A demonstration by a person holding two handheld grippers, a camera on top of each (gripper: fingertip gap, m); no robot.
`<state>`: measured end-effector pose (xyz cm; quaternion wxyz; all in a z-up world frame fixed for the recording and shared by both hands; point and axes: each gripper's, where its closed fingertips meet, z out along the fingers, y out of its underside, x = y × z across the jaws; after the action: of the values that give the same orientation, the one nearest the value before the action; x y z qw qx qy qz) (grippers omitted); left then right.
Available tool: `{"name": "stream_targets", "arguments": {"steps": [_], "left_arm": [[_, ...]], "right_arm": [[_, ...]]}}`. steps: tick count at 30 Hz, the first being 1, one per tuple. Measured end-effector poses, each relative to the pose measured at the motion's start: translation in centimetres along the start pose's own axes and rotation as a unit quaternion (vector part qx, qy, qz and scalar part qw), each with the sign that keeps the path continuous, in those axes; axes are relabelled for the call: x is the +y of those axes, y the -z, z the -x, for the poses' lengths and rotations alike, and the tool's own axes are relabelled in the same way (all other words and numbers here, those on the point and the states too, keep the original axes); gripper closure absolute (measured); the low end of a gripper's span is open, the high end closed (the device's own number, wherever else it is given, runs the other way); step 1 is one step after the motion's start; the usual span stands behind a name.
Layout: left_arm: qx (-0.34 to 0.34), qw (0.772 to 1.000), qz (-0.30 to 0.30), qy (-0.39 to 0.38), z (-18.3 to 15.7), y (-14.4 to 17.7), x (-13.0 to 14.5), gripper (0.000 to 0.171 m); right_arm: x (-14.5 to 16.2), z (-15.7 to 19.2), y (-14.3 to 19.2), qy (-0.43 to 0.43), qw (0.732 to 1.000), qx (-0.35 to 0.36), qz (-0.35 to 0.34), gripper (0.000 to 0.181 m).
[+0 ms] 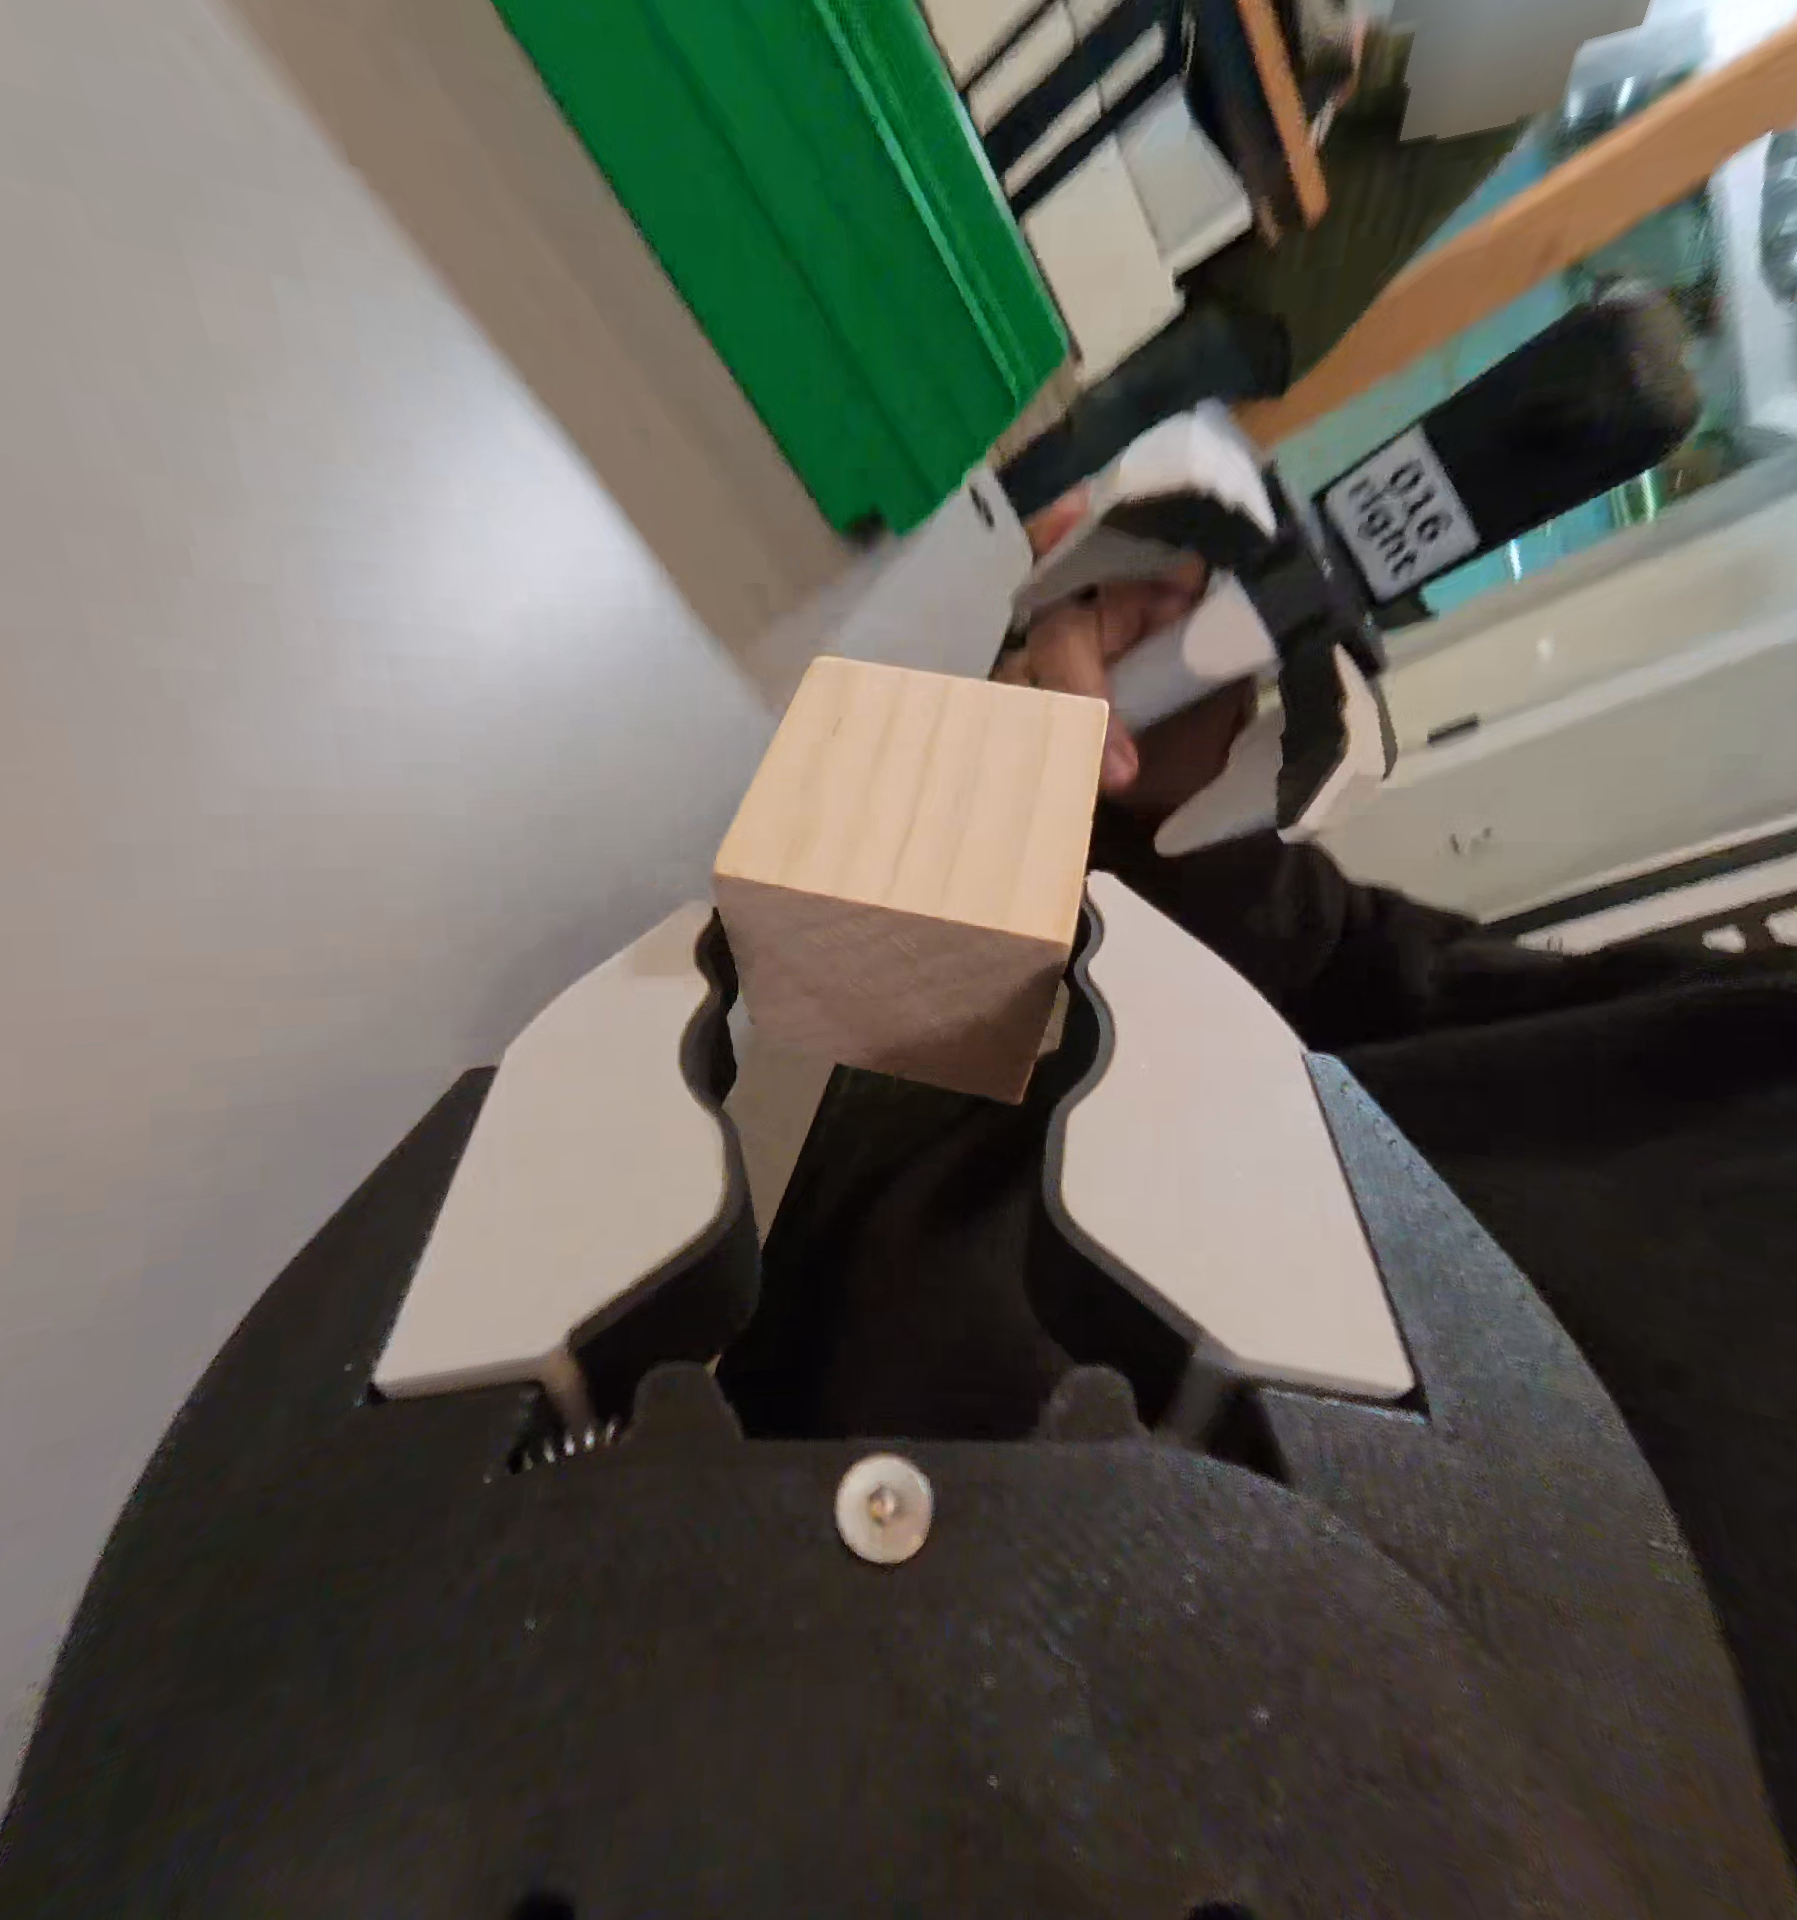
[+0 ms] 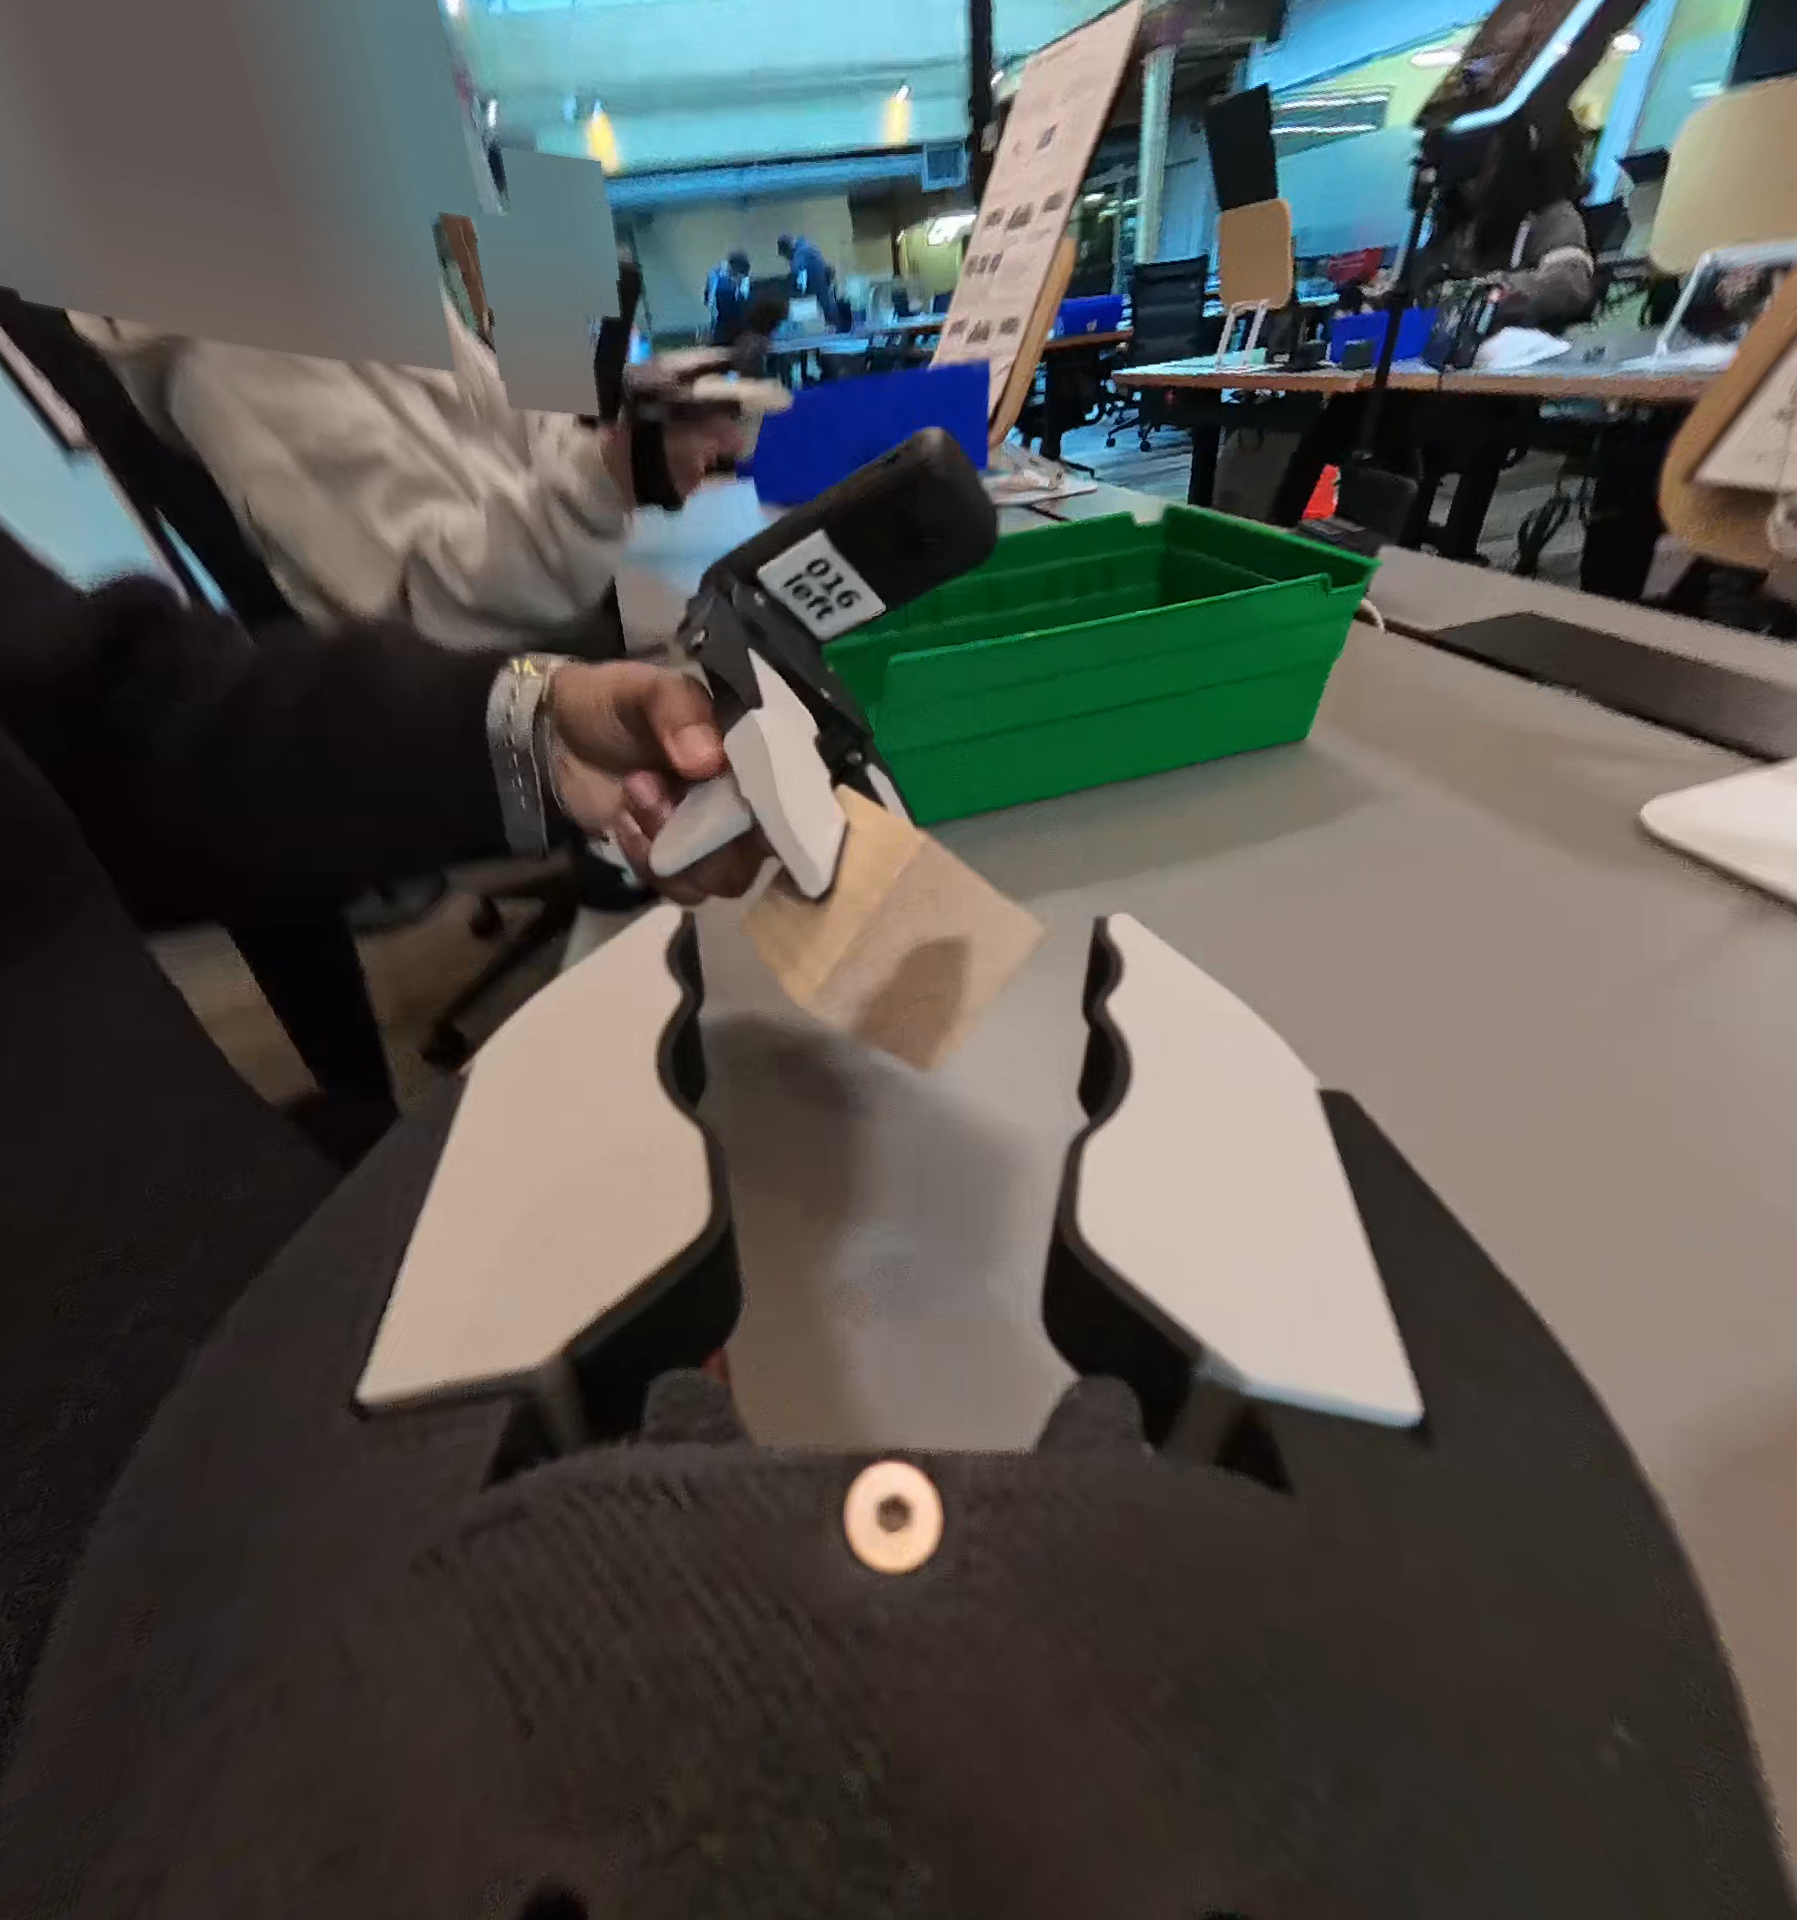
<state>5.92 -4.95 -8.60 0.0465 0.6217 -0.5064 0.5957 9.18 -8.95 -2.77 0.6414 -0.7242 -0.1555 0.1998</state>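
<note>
My left gripper (image 1: 899, 940) is shut on a pale wooden cube (image 1: 909, 831), pinched between its fingertips and lifted above the grey table (image 1: 250, 623). In the right wrist view the left gripper (image 2: 816, 842), held by a hand (image 2: 634, 748), points down with the blurred cube (image 2: 904, 966) at its tips. My right gripper (image 2: 894, 951) is open and empty, its jaws wide apart, with the cube just in front of its fingertips. The right gripper also shows behind the cube in the left wrist view (image 1: 1278, 707).
A green plastic bin (image 2: 1102, 686) stands on the table (image 2: 1496, 987) beyond the grippers; it also shows in the left wrist view (image 1: 821, 260). A white flat object (image 2: 1767, 831) lies at the right edge. A person in white sits behind at the left.
</note>
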Motion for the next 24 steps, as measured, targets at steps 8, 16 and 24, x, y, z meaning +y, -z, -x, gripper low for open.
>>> {"name": "stream_targets", "arguments": {"steps": [8,16,24], "left_arm": [[0.073,0.997,0.006,0.014,-0.6,-1.0,1.4,0.109],[0.058,0.998,0.003,-0.027,0.3,-1.1,1.6,0.109],[0.033,0.998,0.024,-0.047,0.9,-1.9,2.6,0.109]], "right_arm": [[3.1,1.8,-2.1,0.037,0.998,-0.038,0.038,0.094],[4.4,-0.6,-2.5,-0.271,0.957,-0.099,0.013,0.118],[6.1,1.1,-3.3,-0.305,0.94,-0.138,0.062,0.109]]}}
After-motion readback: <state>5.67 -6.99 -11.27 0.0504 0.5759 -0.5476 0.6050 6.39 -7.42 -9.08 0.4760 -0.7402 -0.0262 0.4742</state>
